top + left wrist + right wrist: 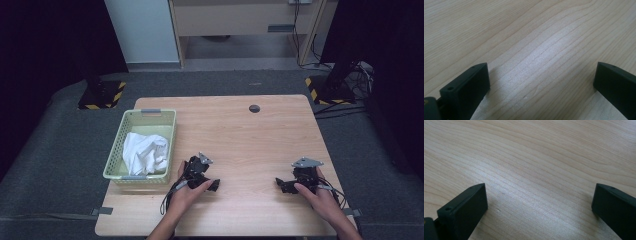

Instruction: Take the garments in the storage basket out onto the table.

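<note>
A pale green basket (120,144) stands at the table's left side with a crumpled white cloth (145,152) inside it. My left gripper (214,185) rests low on the wooden table (250,140), just right of the basket's near corner, pointing right. Its jaws are spread wide over bare wood, left gripper (541,77) holding nothing. My right gripper (280,184) lies near the table's front right, pointing left toward the other one. In the right gripper view, the right gripper (539,196) is open too, with only wood grain between its jaws.
A round dark cable hole (254,108) sits near the table's far edge. Beyond the table are grey carpet, a black stand with yellow-black striped base (102,95) at far left, another stand (330,90) at far right, and loose cables (360,75).
</note>
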